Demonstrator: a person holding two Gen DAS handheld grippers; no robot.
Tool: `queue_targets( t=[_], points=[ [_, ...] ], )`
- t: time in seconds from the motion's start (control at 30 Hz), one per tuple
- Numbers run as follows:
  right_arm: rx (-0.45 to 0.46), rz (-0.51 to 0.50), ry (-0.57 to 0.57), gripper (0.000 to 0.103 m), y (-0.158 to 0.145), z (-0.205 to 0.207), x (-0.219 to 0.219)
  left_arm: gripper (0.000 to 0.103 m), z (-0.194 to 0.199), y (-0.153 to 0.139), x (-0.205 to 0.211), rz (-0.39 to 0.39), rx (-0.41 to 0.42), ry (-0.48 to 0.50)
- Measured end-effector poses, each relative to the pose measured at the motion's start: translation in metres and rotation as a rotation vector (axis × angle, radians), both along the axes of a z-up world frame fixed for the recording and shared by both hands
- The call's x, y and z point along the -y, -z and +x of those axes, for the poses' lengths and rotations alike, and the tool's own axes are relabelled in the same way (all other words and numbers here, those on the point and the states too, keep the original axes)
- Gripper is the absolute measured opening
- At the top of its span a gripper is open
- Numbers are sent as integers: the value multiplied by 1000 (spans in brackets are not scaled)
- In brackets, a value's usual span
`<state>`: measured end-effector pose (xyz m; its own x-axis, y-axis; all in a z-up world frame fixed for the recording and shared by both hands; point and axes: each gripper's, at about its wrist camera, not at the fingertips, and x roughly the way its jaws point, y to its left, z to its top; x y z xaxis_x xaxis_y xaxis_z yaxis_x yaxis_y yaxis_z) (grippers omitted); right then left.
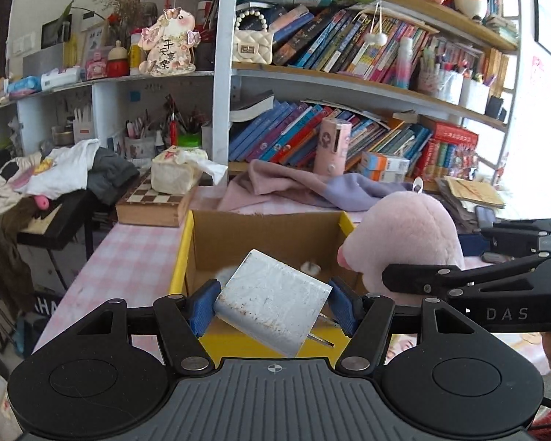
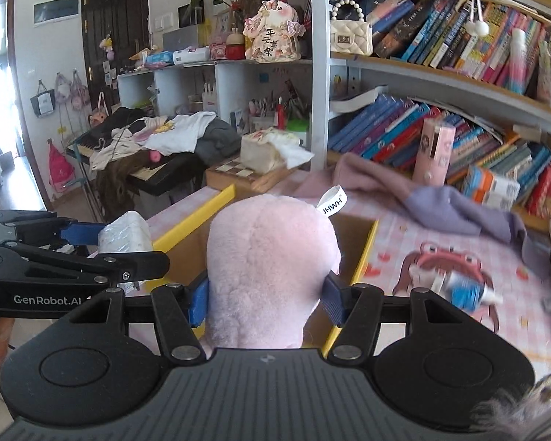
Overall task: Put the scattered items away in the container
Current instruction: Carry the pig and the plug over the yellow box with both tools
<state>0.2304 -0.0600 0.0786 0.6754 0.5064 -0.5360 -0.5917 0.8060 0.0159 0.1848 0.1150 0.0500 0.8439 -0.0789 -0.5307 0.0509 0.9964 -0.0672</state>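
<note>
My left gripper (image 1: pixel 272 307) is shut on a white wall charger (image 1: pixel 272 301) with metal prongs, held over the near rim of the open cardboard box (image 1: pixel 264 235) with yellow flaps. A small furry thing (image 1: pixel 310 267) lies inside the box. My right gripper (image 2: pixel 266 299) is shut on a pink plush toy (image 2: pixel 268 257) with a white tag, just over the box (image 2: pixel 363 242). In the left wrist view the plush (image 1: pixel 404 235) hangs at the box's right side. In the right wrist view the charger (image 2: pixel 126 233) shows at left, in the left gripper.
The box stands on a pink checked tablecloth (image 1: pixel 128 257). A pink and lilac cloth (image 1: pixel 312 187) lies behind it, and a blue and white tube (image 2: pixel 466 290) lies right of the box. Bookshelves (image 1: pixel 349 139), a chessboard box (image 1: pixel 150 202) with a tissue pack, and a clothes-covered keyboard (image 2: pixel 158 147) surround the table.
</note>
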Motion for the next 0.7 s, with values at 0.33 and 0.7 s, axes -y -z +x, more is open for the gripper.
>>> queue_targets(
  t=[0.33,0.7],
  points=[
    [-37,-236,-173,58,39,99,-37,64,80,41,-1,90,-191,29],
    [-142,-523,-425,58,94,148,-85,64,128,86,-2,95,-445,122]
  ],
)
